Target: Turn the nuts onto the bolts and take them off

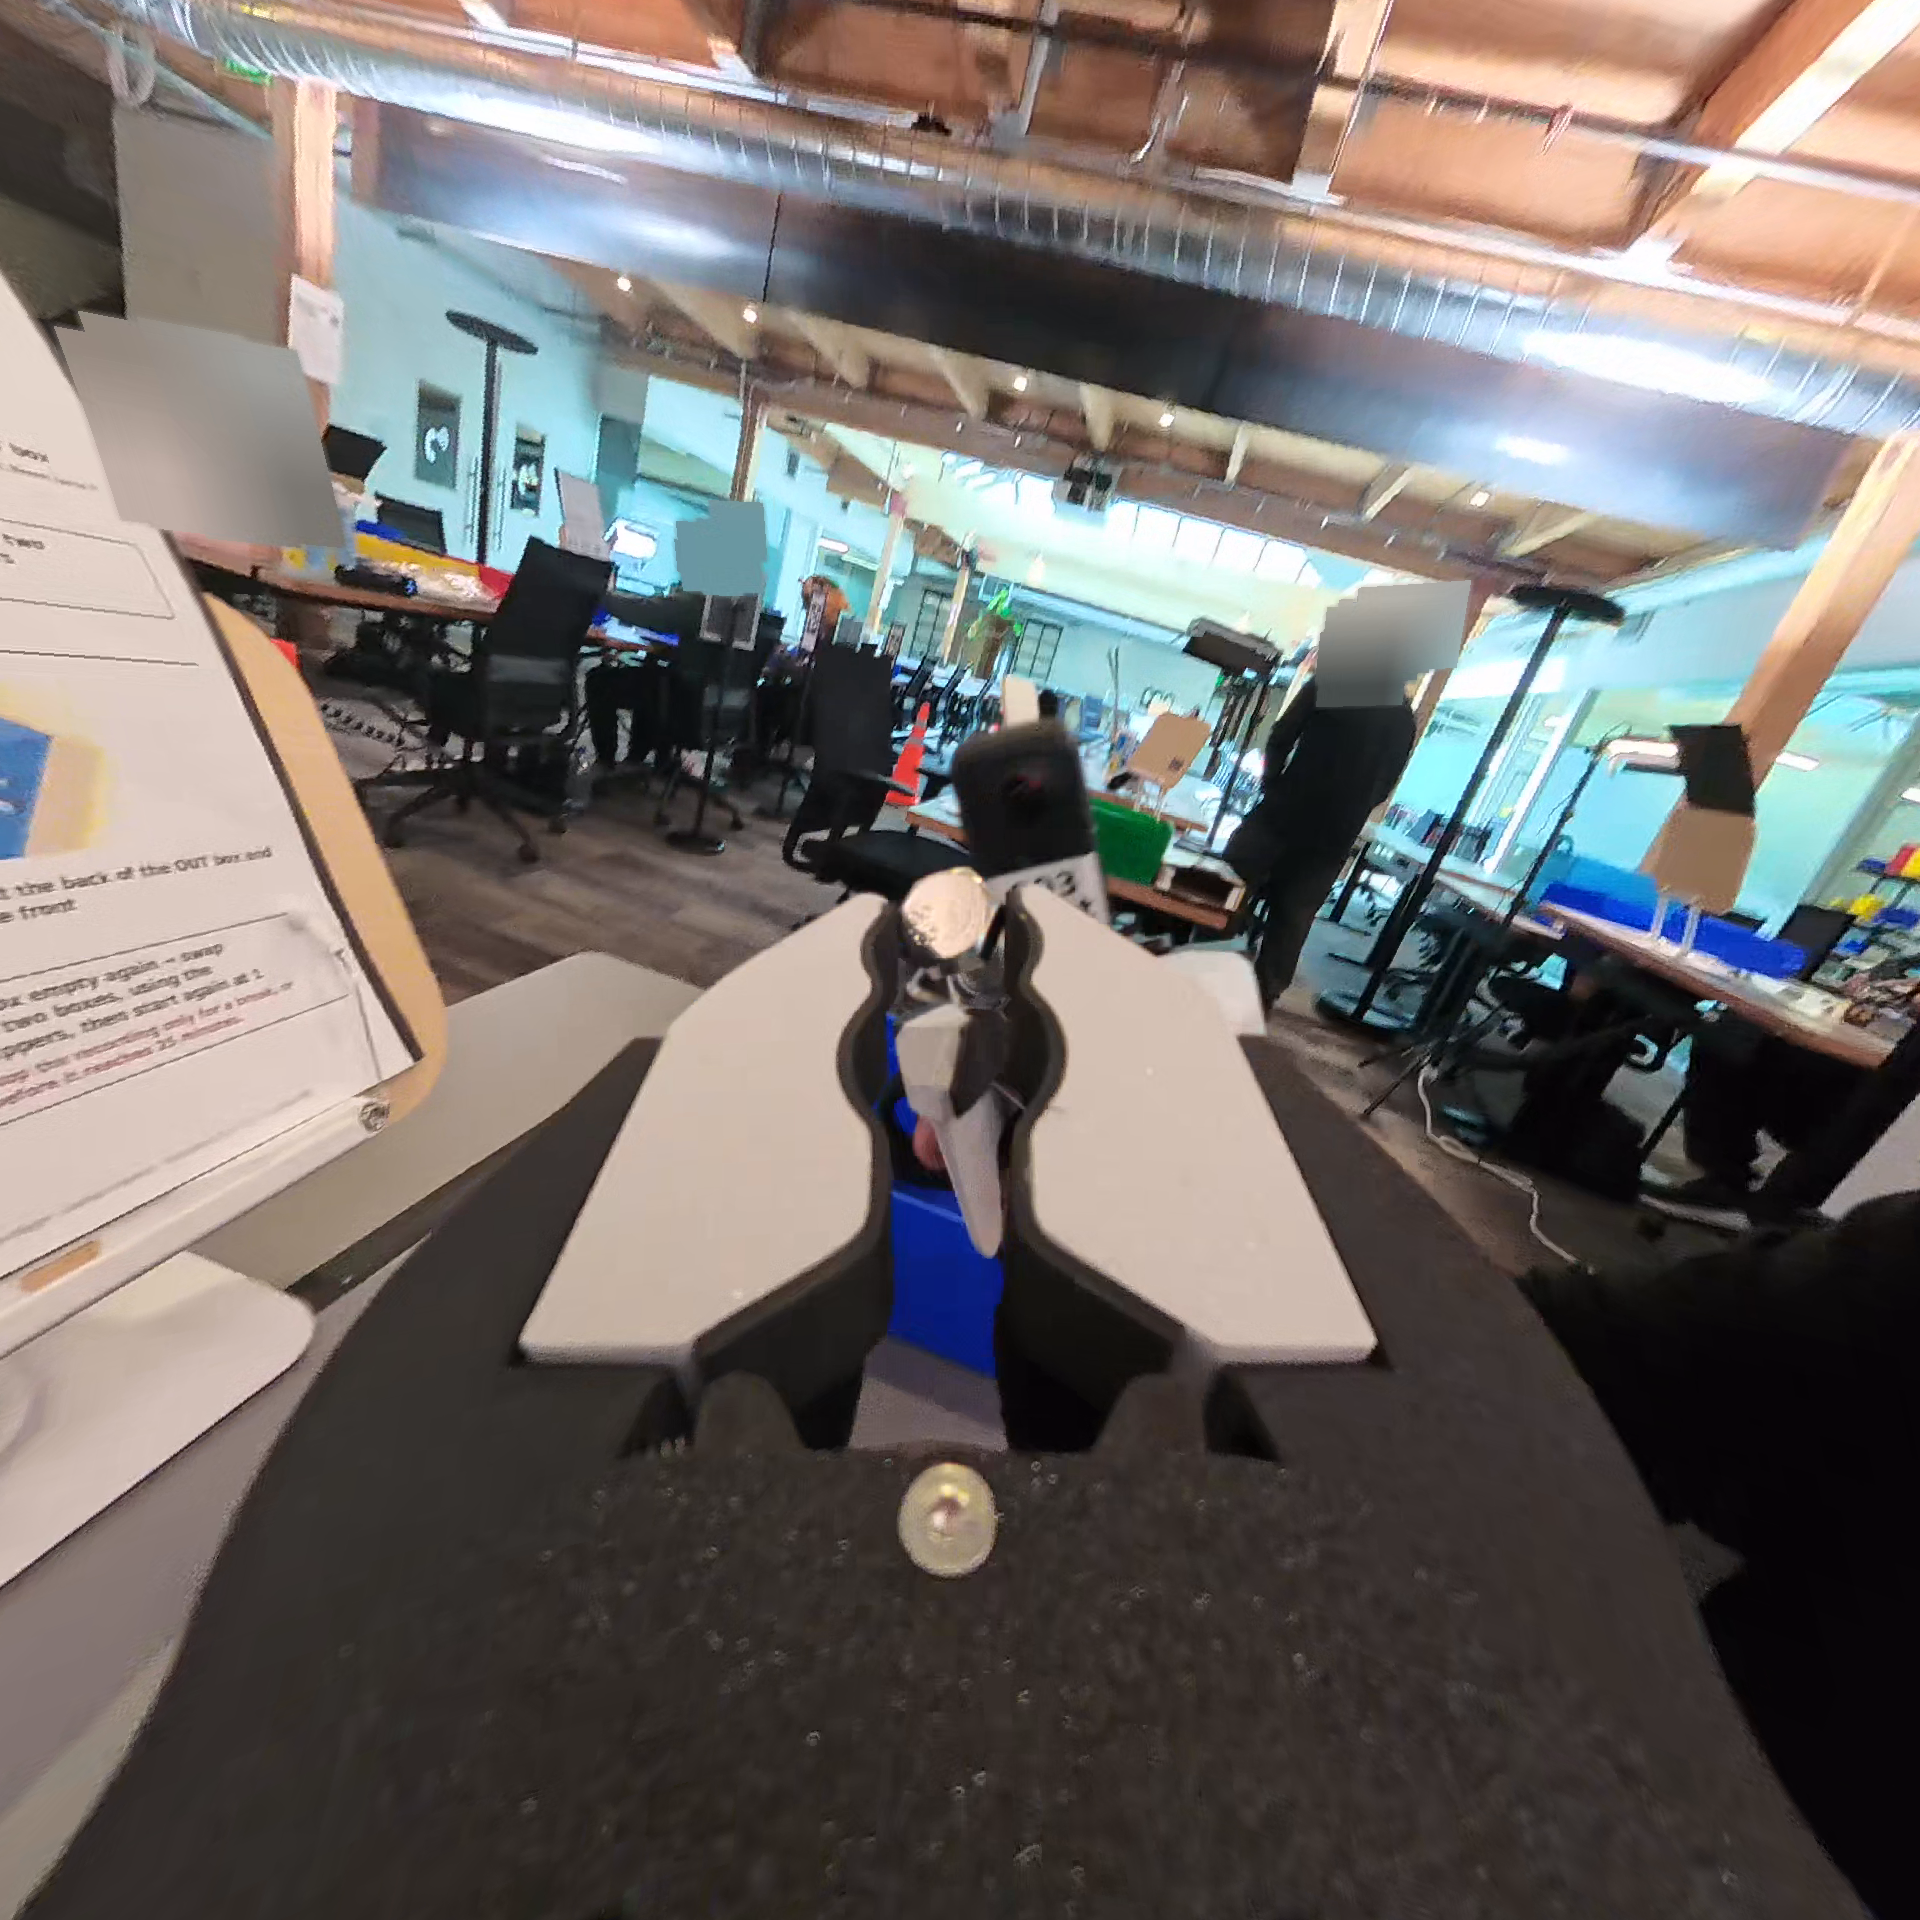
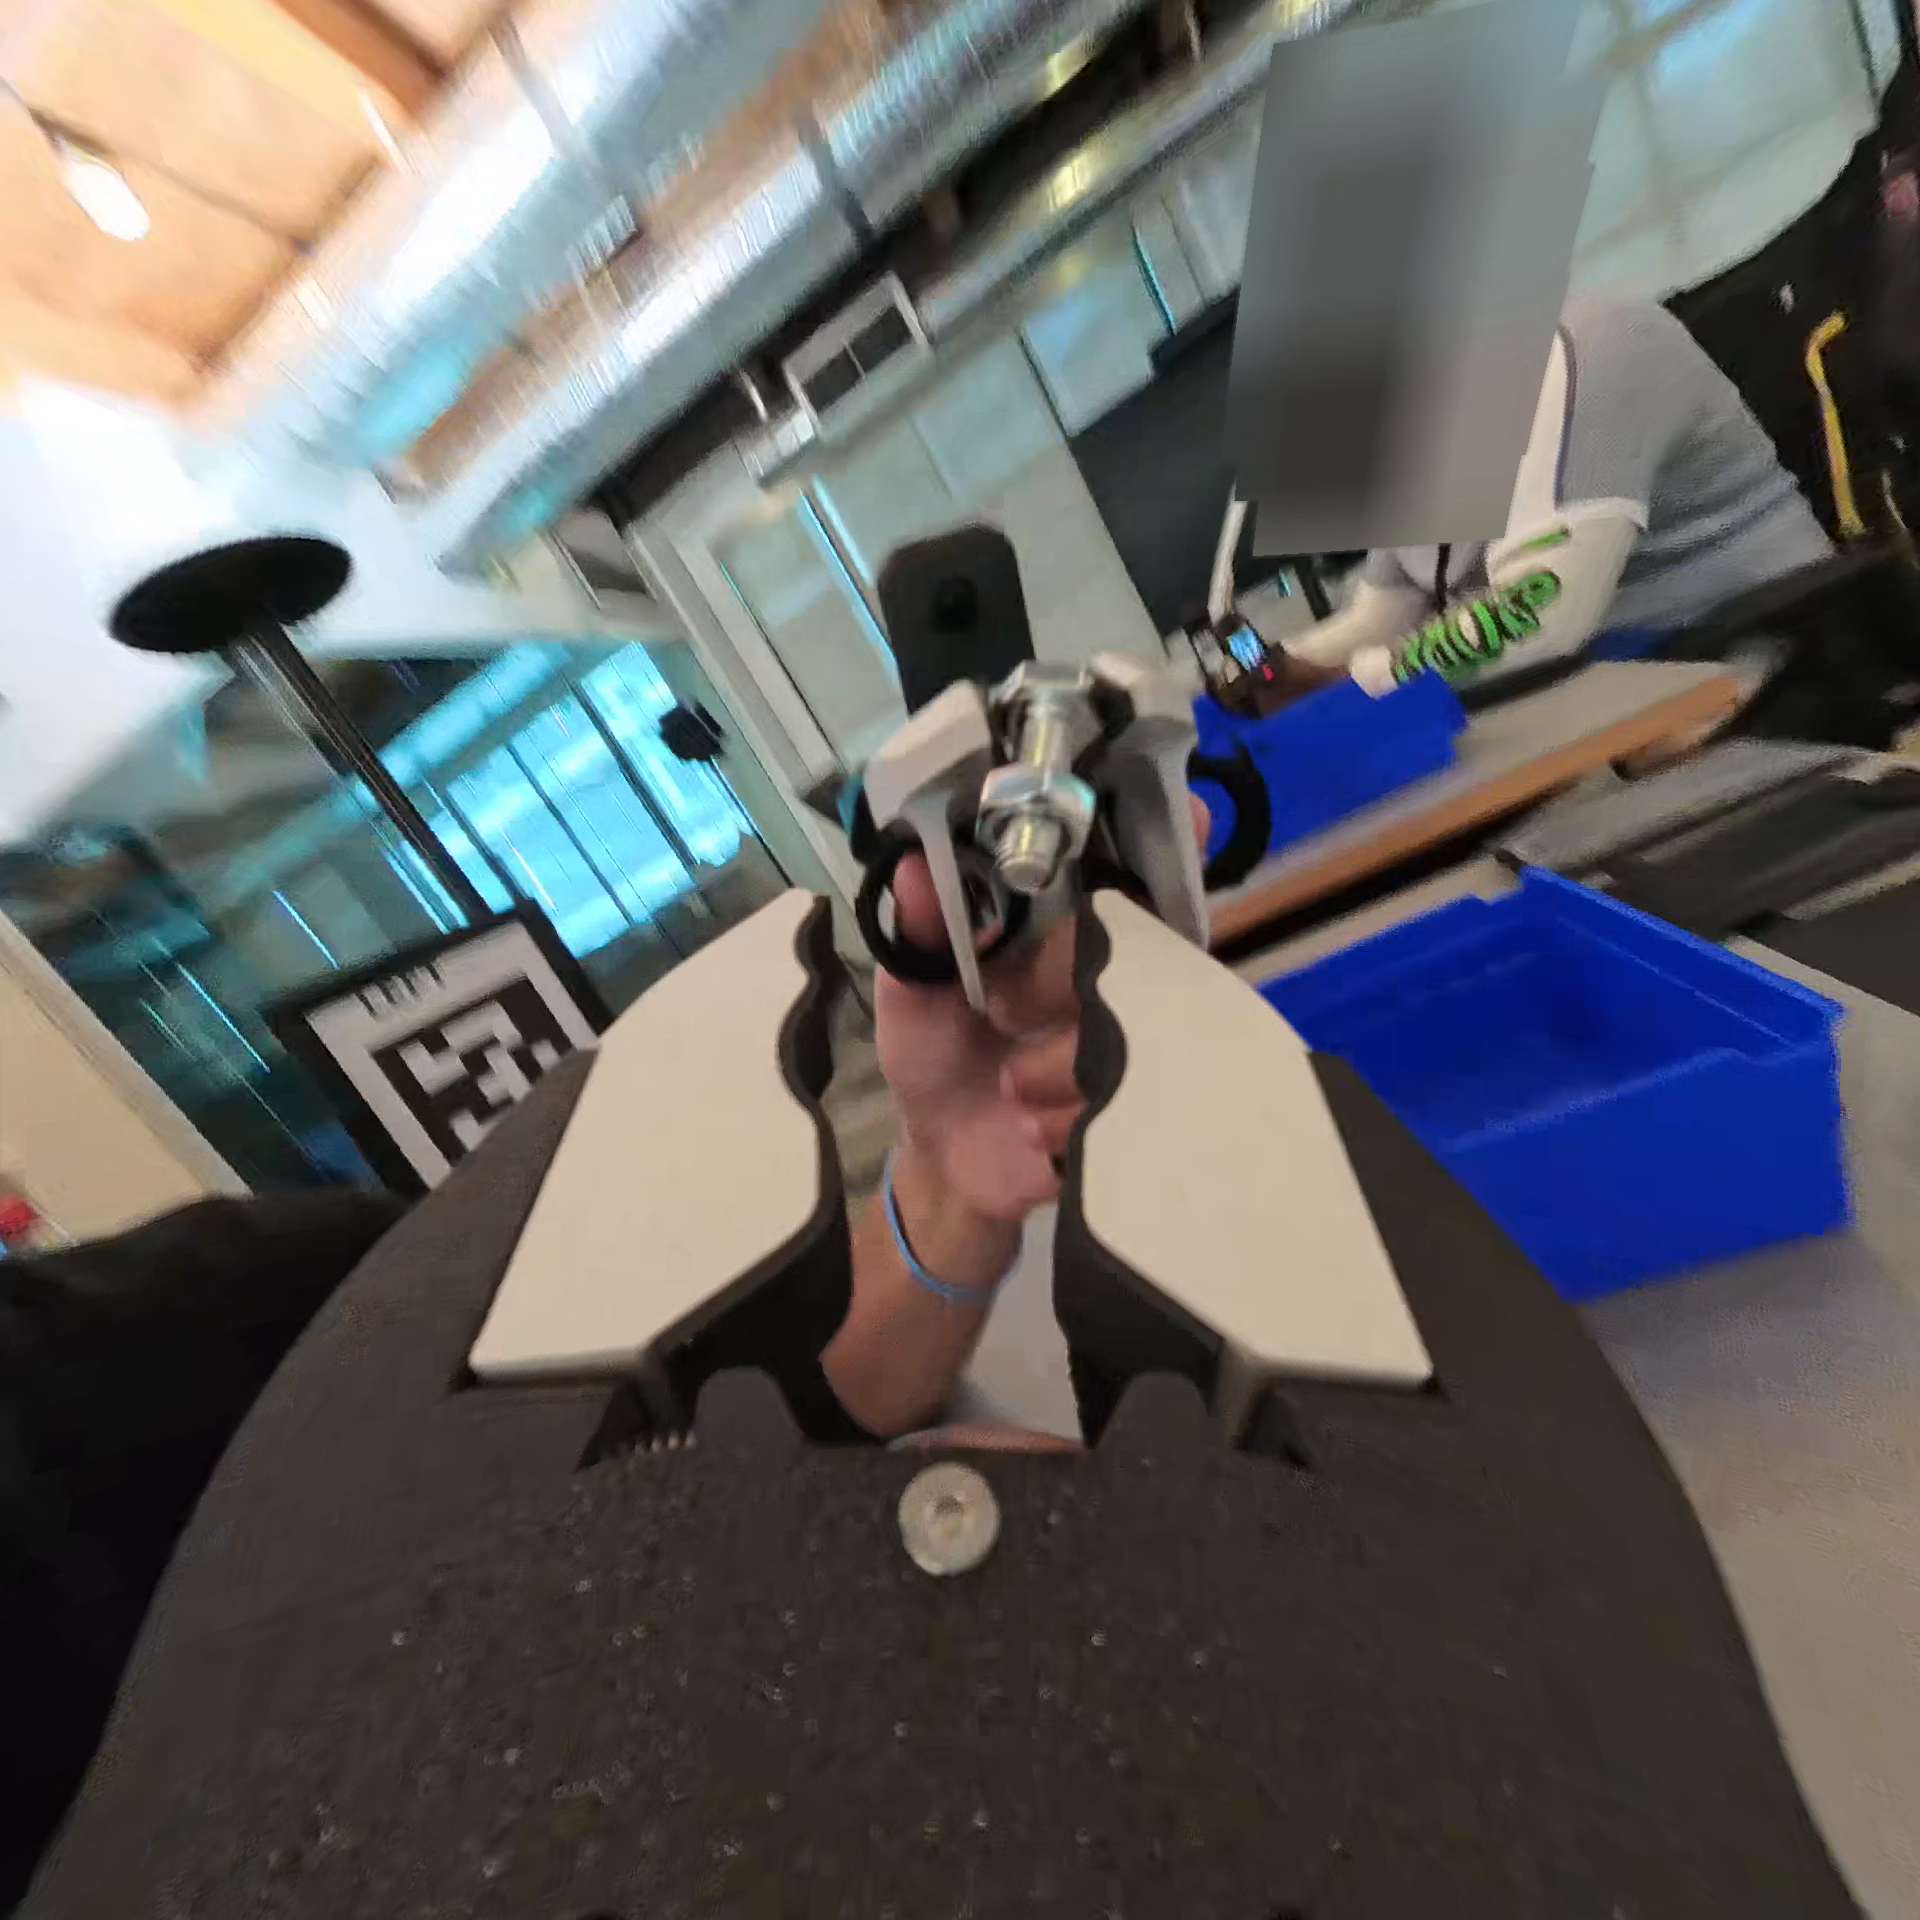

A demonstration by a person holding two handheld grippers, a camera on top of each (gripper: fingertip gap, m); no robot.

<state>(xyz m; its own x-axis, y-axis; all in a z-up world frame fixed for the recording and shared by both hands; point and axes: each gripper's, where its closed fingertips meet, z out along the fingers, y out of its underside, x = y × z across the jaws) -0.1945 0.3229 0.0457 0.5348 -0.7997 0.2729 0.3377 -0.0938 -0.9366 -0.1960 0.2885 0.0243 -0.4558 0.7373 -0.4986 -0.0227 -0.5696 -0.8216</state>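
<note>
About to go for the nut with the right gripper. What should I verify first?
1. The bolt is clamped in the left gripper: ok.
2. The nut sits on the bolt, near its free end: ok.
3. The right gripper is open: ok.
4. The bolt's free end faces the right gripper: ok.
5. The right gripper's fingers are around the nut: not ok, it looks to lie beyond the tips.
6. How tight the nut is: cannot tell.

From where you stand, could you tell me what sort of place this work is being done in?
It looks like a large open-plan workshop or lab office. There are rows of desks with black office chairs, exposed wooden beams with a silver duct overhead, and blue parts bins on the worktables.
</note>
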